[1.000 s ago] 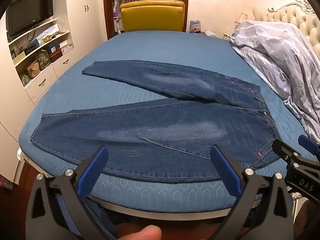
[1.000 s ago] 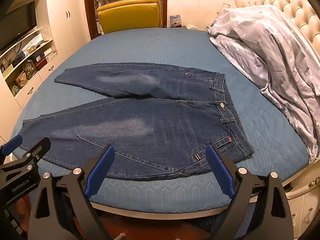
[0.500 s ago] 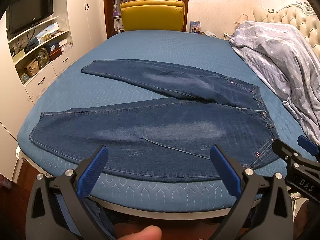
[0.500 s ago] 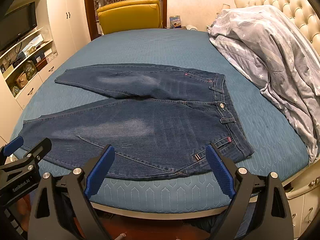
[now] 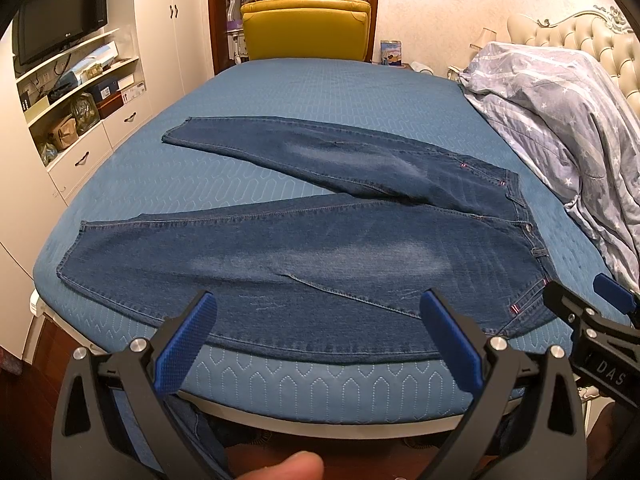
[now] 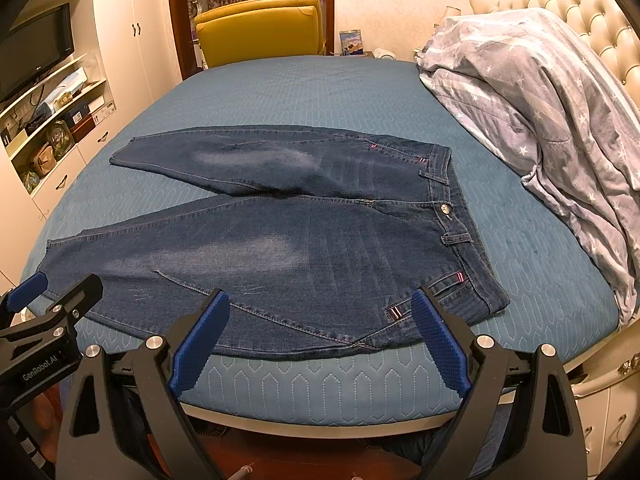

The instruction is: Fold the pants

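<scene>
Two empty, wide-open grippers, left gripper (image 5: pixel 316 344) and right gripper (image 6: pixel 320 340), hover at six o'clock of the dark blue denim pants (image 6: pixel 280 248); fingers (image 6: pixel 440 344) pinching only the top layer would likely skew the fold.

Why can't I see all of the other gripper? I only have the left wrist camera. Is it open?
Observer: Yes. In the right wrist view the right gripper is wide open, with nothing between its blue fingers.
Operator: Is the near corner of the jeans' waist flat? That gripper hides it from me.
Observer: Yes, the waist corner of the jeans lies flat on the bed, short of its edge.
Operator: Can that camera see my gripper?
Observer: Part of it. The left gripper pokes in at the left edge, and its side reads "GenRobot.AI".
</scene>
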### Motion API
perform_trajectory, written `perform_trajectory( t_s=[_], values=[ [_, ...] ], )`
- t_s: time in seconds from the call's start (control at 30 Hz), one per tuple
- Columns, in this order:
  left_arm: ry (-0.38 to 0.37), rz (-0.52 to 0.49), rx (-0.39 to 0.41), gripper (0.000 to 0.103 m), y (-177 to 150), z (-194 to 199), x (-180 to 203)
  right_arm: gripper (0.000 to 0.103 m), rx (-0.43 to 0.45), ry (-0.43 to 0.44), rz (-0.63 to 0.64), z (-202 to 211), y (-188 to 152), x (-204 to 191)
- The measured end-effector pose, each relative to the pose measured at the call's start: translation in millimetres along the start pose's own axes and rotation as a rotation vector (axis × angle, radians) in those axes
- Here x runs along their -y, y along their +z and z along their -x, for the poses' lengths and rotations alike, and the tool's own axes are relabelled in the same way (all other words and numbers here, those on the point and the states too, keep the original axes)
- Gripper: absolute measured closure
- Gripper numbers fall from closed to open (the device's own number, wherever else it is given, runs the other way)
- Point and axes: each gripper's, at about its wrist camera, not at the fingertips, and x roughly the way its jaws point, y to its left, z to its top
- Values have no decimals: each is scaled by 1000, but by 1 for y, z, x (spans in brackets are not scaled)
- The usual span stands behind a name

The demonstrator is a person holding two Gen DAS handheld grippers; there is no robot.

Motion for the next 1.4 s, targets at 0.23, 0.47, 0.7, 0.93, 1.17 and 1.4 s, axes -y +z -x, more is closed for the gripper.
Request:
perform_trajectory(
  t_s=[0.23,0.47,0.7,0.93,1.17,1.4],
  values=[
    [0,0,0,1,0,0,0,14,-2,1,-1,-1,-1,-1],
    [0,1,-1,1,0,-1,0,14,-2,1,0,-1,-2,-1],
    [-1,1,-1,1,0,-1,0,14,-3,0,-1,-1,-1,0],
    [-3,1,-4,1,0,-1,1,14,-6,1,-2,-2,-3,0],
    [-2,3,-5,1,0,-1,1,14,-9,2,-4,-3,-3,0],
    [-8,9,-12,1,0,-3,1,14,-10,2,-3,-3,-2,1]
  ],
)
